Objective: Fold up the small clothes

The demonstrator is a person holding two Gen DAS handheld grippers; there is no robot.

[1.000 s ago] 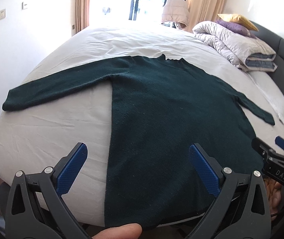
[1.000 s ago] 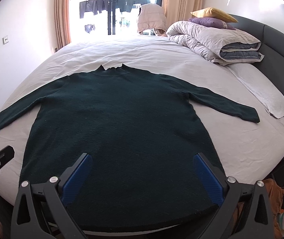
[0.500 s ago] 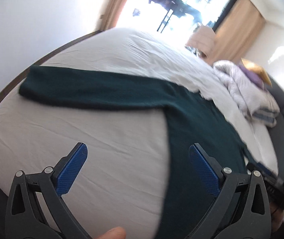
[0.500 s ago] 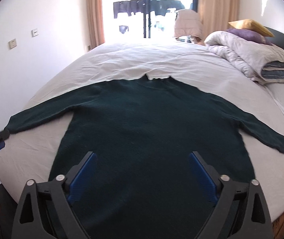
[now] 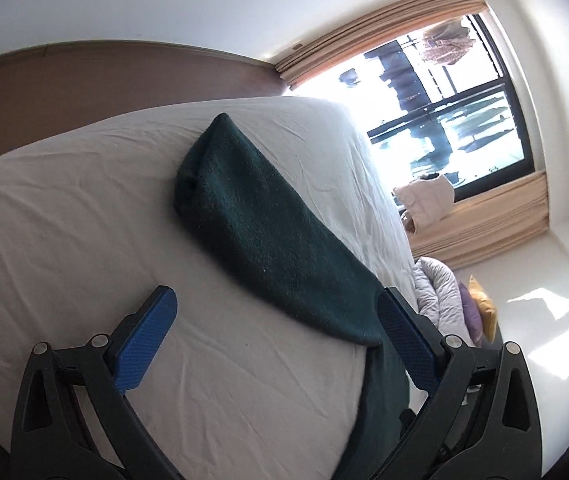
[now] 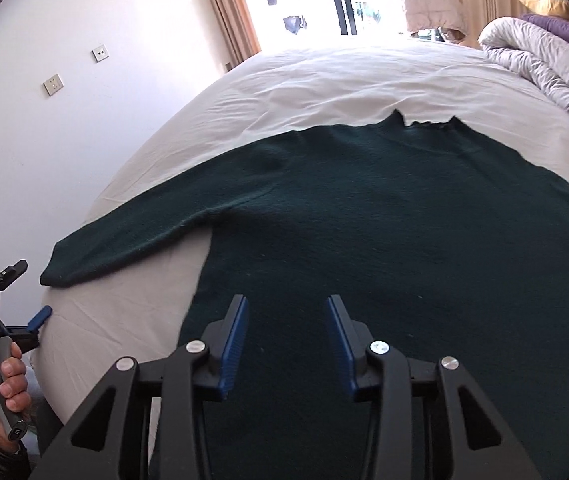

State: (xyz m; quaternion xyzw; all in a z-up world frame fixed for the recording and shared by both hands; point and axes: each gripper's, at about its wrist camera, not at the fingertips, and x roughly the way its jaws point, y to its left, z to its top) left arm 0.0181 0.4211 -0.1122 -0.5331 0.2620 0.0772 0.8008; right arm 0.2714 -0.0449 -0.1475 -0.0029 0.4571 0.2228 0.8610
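A dark green knit sweater [image 6: 384, 220] lies flat, front down or up I cannot tell, on the white bed sheet [image 6: 324, 80], collar toward the window. Its left sleeve [image 5: 260, 232] stretches out toward the bed's left edge. My left gripper [image 5: 276, 320] is open and empty, tilted sideways, just short of that sleeve's cuff end; it also shows at the bed's left edge in the right wrist view [image 6: 38, 318]. My right gripper [image 6: 286, 336] is partly open and empty, low over the sweater's lower body near its left side seam.
A rolled grey duvet [image 6: 544, 56] with purple and yellow pillows lies at the bed's right. A beige jacket [image 6: 432, 4] hangs by the window with tan curtains. A white wall [image 6: 64, 120] with sockets runs close along the bed's left edge.
My left gripper swung left and rolled sideways, from the sweater's hem to the left sleeve's cuff. My right gripper moved left and lower over the sweater, and its jaws narrowed.
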